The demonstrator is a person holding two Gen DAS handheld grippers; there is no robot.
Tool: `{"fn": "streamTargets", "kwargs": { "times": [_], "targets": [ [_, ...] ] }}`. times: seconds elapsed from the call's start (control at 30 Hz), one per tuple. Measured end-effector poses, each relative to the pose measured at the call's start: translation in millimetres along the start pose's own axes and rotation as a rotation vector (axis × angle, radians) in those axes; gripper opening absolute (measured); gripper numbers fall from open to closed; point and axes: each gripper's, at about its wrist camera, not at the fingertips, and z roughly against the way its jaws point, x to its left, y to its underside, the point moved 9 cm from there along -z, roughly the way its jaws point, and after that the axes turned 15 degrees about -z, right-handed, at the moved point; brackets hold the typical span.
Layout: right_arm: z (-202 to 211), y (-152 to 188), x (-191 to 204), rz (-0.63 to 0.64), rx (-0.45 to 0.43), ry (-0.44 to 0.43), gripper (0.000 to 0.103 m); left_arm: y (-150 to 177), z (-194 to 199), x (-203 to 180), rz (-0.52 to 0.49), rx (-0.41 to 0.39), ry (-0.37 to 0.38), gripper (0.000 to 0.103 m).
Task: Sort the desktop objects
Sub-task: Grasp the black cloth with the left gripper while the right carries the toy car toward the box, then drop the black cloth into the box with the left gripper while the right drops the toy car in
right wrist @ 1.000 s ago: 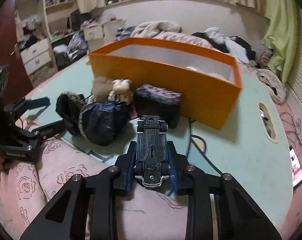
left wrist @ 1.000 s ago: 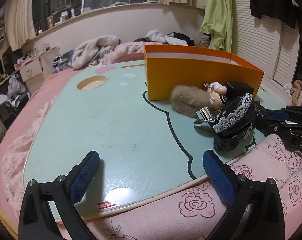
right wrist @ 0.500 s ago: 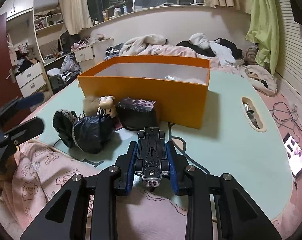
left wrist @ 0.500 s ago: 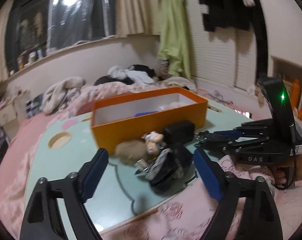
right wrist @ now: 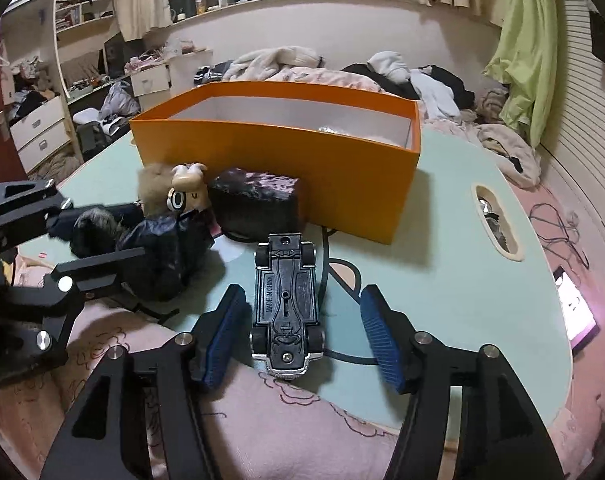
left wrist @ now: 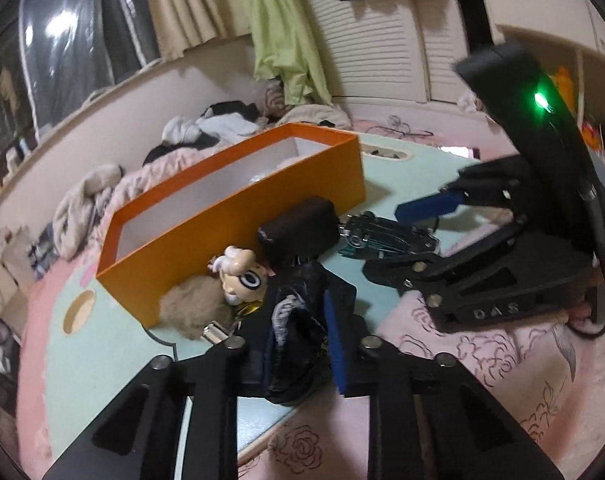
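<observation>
My left gripper (left wrist: 298, 332) is shut on the black lace dress (left wrist: 290, 344) of a doll with a cream head (left wrist: 242, 276) and brown fur, lying at the table's near edge. From the right wrist view, the left gripper (right wrist: 114, 236) clamps that dark bundle (right wrist: 162, 252). An upside-down black toy car (right wrist: 286, 300) rests on the table between the pads of my right gripper (right wrist: 302, 304), whose jaws are opening and stand clear of the car. The left wrist view also shows the car (left wrist: 386, 236) and right gripper (left wrist: 402, 240). An orange box (right wrist: 286, 152) stands open behind.
A black block (right wrist: 258, 204) leans against the box front, with a dark cable beside it. The pale green table (right wrist: 442, 280) has an oval cutout (right wrist: 496, 220) and a round one (left wrist: 78, 312). A lit phone (right wrist: 574, 312) lies far right. Pink floral quilt (right wrist: 262, 420) borders the near edge.
My left gripper swung right toward the doll and closed on its black dress. My right gripper spread its jaws and let go of the toy car, which now lies on the table.
</observation>
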Motion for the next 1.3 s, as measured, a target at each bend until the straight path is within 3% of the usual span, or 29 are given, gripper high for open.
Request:
{"fn": "streamTargets", "kwargs": {
  "times": [0.03,0.1,0.3,0.53,0.63,0.73,0.77,0.83,0.87,1.0,1.07,1.13,1.2,1.3],
  "targets": [
    [0.4,-0.1,-0.5,0.001,-0.001,-0.002,0.054,0.0,0.8,-2.2,-0.011,0.0,-0.009,0.018],
    [2.6,-0.3,1.4,0.005,-0.01,-0.022,0.03,-0.3,5.1,-3.2,-0.01,-0.008,-0.023,0.016],
    [19.2,-9.6,-1.1,-0.035,-0.064,-0.098,0.03,-1.4,36.2,18.8,0.14,-0.104,0.031,0.015],
    [37.3,-43.9,8.0,-0.137,-0.084,-0.242,0.03,-20.8,72.3,76.0,0.305,-0.205,0.014,0.015],
    [43.6,-72.4,18.2,-0.14,-0.119,-0.269,0.03,-39.8,64.2,114.4,0.375,-0.201,-0.017,0.015],
    [36.1,-103.5,28.9,-0.154,-0.14,-0.282,0.03,-51.2,34.2,142.9,0.431,-0.133,-0.057,0.016],
    [29.5,-112.9,30.6,-0.161,-0.137,-0.282,0.03,-52.6,17.1,150.6,0.454,-0.097,-0.062,0.022],
    [8.0,-130.0,29.2,-0.177,-0.123,-0.25,0.03,-47.2,-13.1,156.5,0.492,-0.036,-0.052,0.054],
    [-1.9,-134.0,25.9,-0.191,-0.121,-0.219,0.03,-42.6,-26.6,157.3,0.51,-0.008,-0.048,0.077],
    [-46.9,-121.3,4.7,-0.26,-0.02,-0.101,0.052,-21.1,-70.7,134.5,0.52,0.067,0.025,0.08],
    [-45.2,-112.3,2.0,-0.217,-0.074,-0.035,0.056,-11.1,-79.9,125.1,0.51,0.088,0.036,0.08],
    [-45.2,-106.4,0.4,-0.162,-0.092,0.022,0.058,-11.9,-76.1,127.8,0.486,0.068,0.001,0.08],
    [-42.7,-105.3,0.9,-0.152,-0.084,0.008,0.063,-12.2,-63.6,132.4,0.49,0.052,-0.047,0.08],
    [-17.1,-109.9,-3.6,-0.194,-0.159,-0.001,0.064,-15.7,-29.7,134.6,0.488,-0.016,-0.103,0.081]
  ]
}}
